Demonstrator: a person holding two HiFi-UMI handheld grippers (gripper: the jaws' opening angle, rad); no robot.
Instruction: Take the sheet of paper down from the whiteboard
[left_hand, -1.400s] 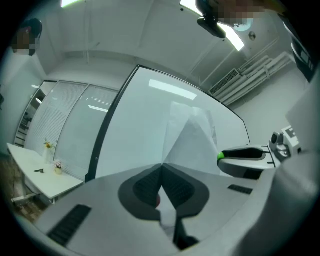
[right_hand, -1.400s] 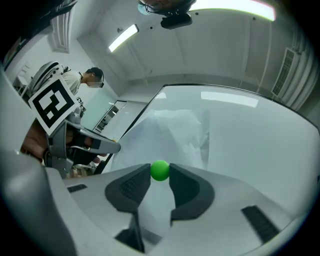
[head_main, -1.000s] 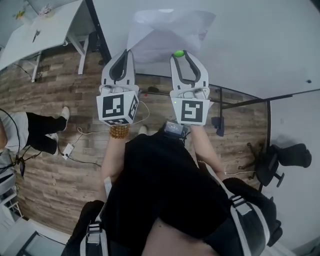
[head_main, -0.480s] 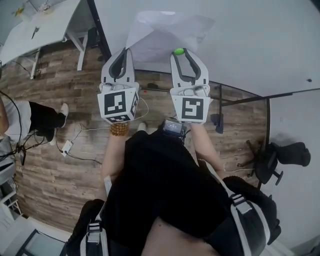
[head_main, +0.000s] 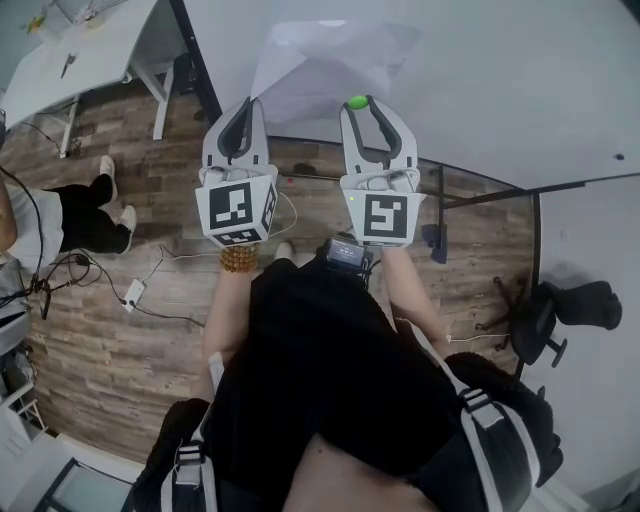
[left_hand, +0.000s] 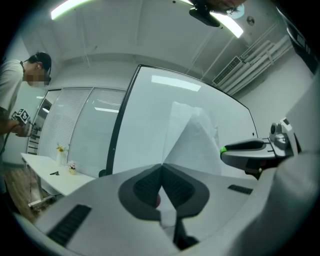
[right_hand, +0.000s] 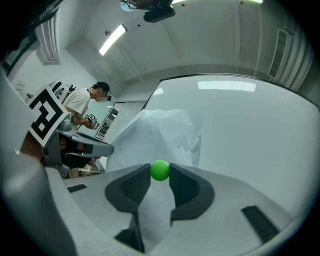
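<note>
Whiteboard (head_main: 500, 80) ahead bears the paper (head_main: 330, 60) just above both tongs: my left tongs (head_main: 252, 103) pinch its lower-left corner, my right tongs (head_main: 358, 104) grip the green magnet (right_hand: 160, 170) beside it.

The sheet of paper (head_main: 330, 65) is white and creased. It hangs at the upper centre of the head view against the glossy white whiteboard (head_main: 500, 90), bulging off the surface in loose folds. Its lower left corner is caught in the closed tip of the left gripper (head_main: 250, 102), and a small green ball (head_main: 356, 104) at its lower edge is pinched between the jaws of the right gripper (head_main: 361, 102).
</note>
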